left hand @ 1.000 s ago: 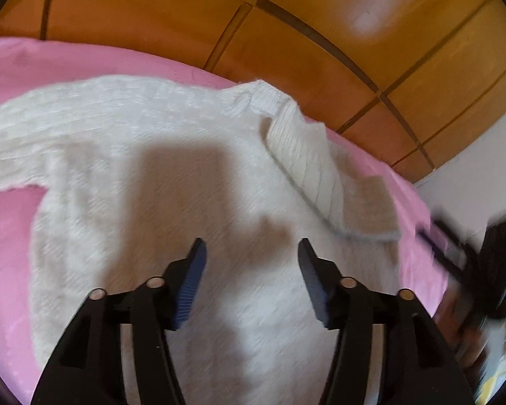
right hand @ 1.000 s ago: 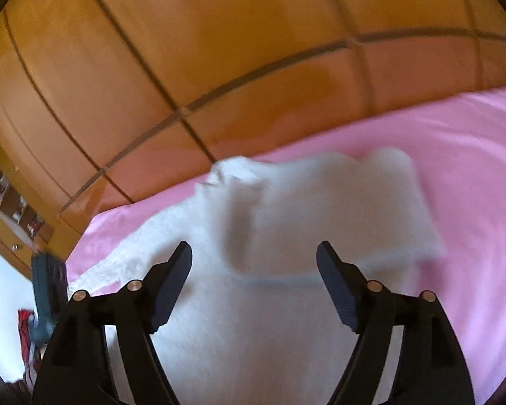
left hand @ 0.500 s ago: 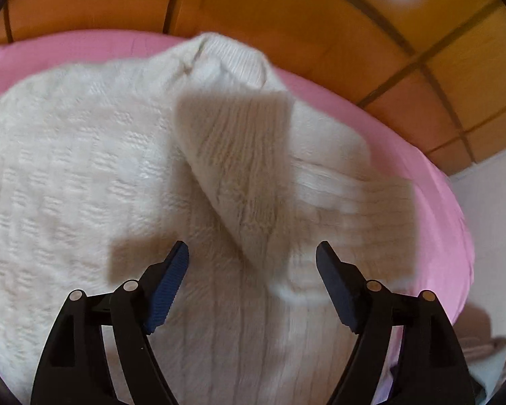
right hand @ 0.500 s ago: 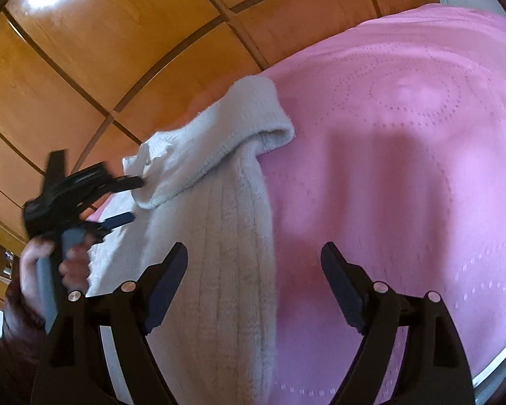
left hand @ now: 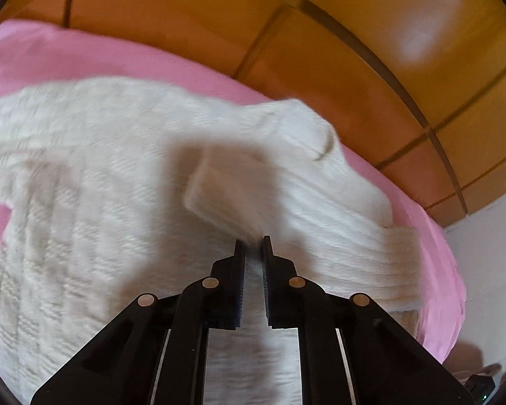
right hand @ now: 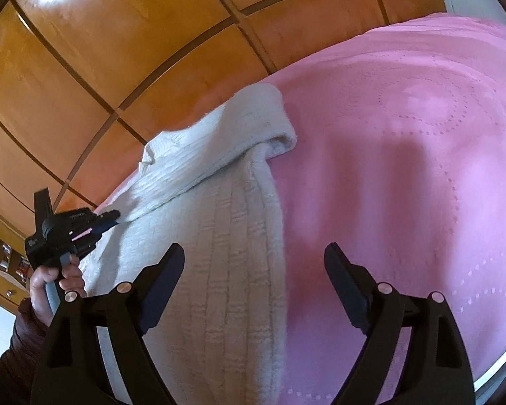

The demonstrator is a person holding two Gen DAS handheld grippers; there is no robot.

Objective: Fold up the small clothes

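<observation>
Two grippers are seen over a cream, cable-knit small sweater [left hand: 94, 209] that is spread on a pink quilted bedspread [right hand: 421, 155] in front of glossy orange wooden panelling [right hand: 124, 67]. In the left wrist view, the left gripper [left hand: 251, 246] is shown with its jaws closing to a narrow slit, and the ribbed cuff of the sweater's folded-over sleeve [left hand: 229, 185] is met right at the tips, at about 12 o'clock from them; knit appears to be pinched there, though the blur leaves the hold a little uncertain. In the right wrist view, the right gripper [right hand: 254, 260] is held with its jaws wide and nothing between the pads; the sweater's side edge lies under its left finger and bare bedspread under the rest. The left gripper is also seen from this view at 9 o'clock, carried by a hand [right hand: 55, 278] in a dark sleeve, its tips at the sleeve's cuff. The step in hand is judged to be the sleeve fold. Next, the cuff would need to be carried across the body and laid flat, while the side edge is steadied or taken by the right gripper.
</observation>
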